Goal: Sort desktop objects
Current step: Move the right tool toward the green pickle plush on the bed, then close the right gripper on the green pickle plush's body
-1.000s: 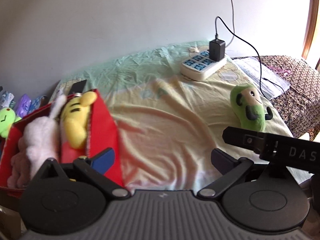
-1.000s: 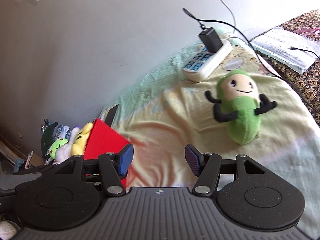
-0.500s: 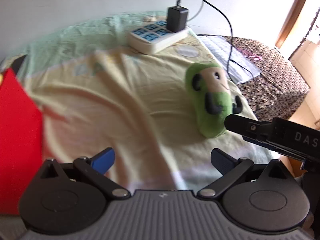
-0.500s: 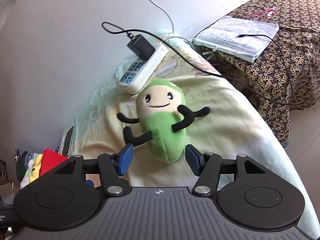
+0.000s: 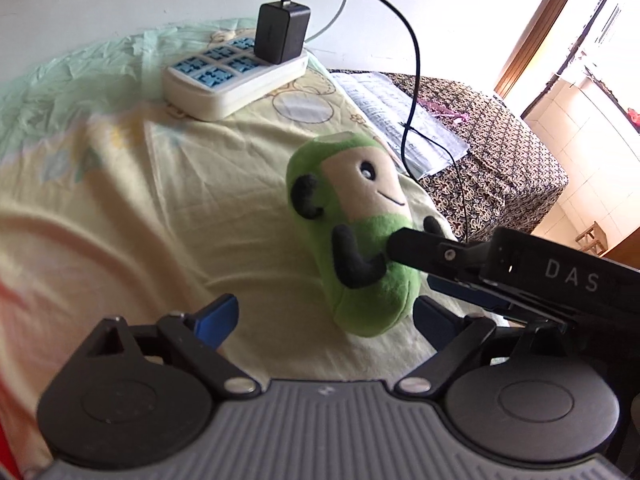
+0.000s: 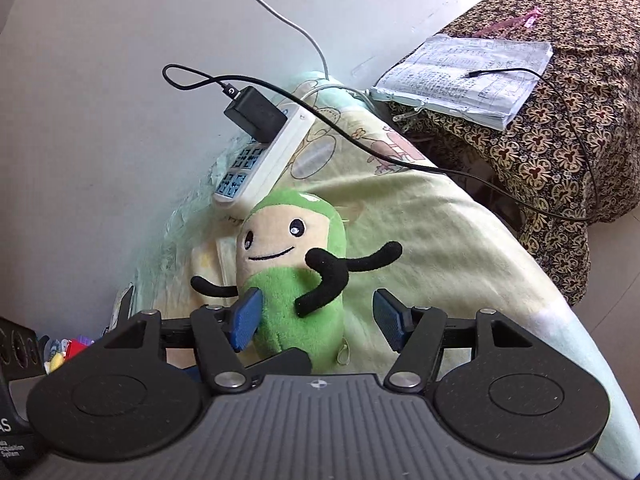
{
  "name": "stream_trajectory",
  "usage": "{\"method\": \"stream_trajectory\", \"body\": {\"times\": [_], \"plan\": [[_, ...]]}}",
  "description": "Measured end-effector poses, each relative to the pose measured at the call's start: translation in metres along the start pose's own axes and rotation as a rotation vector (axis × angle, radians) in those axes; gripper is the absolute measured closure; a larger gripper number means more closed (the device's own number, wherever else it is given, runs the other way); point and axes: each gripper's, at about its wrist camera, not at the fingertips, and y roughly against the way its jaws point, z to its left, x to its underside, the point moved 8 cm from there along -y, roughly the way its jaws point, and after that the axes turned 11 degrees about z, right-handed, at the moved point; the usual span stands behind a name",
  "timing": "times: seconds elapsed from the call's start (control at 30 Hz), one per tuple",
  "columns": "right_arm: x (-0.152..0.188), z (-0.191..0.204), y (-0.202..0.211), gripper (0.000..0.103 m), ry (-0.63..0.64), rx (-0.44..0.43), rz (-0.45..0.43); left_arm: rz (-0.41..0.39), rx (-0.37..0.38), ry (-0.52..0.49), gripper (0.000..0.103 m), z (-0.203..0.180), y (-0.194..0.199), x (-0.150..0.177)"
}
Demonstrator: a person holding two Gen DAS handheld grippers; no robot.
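Observation:
A green plush toy [image 5: 352, 248] with a cream face and black arms lies on the yellow cloth [image 5: 140, 208]. In the left wrist view its lower end sits between my left gripper's [image 5: 326, 318] fingers, close to the right one; those jaws are closing and neither pad presses on it. In the right wrist view the plush toy [image 6: 288, 264] stands between my right gripper's [image 6: 318, 322] blue pads. The left pad [image 6: 246, 318] brushes its side, the right one is apart, and these jaws are opening. A black finger [image 5: 432, 254] of the right gripper rests against the toy's belly.
A white power strip [image 5: 236, 80] with a black charger [image 5: 282, 32] lies behind the toy by the wall; its black cable [image 6: 360, 140] trails right. A stack of papers [image 6: 468, 76] rests on a patterned cloth [image 6: 560, 152]. Several small toys [image 6: 64, 354] show far left.
Both grippers came down and closed in on the green plush toy, which now lies between their fingers. The red box with toys slid out of the left wrist view.

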Motion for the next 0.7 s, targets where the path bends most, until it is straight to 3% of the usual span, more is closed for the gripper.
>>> {"method": "stream_trajectory", "body": {"times": [0.13, 0.23, 0.37, 0.7], "plan": [[0.001, 0.012, -0.012, 0.038, 0.029, -0.039, 0.034, 0.012, 0.007, -0.012, 0.017, 0.001, -0.013, -0.006], [0.004, 0.019, -0.018, 0.051, 0.045, -0.079, 0.070, 0.028, 0.025, -0.021, 0.030, 0.000, -0.018, -0.007], [0.007, 0.024, -0.015, 0.055, 0.064, -0.073, 0.085, 0.031, 0.056, -0.043, 0.040, -0.005, -0.015, -0.003], [0.034, 0.035, 0.009, 0.057, 0.090, -0.103, 0.150, 0.040, 0.075, -0.100, 0.039, -0.016, 0.013, 0.030]]}}
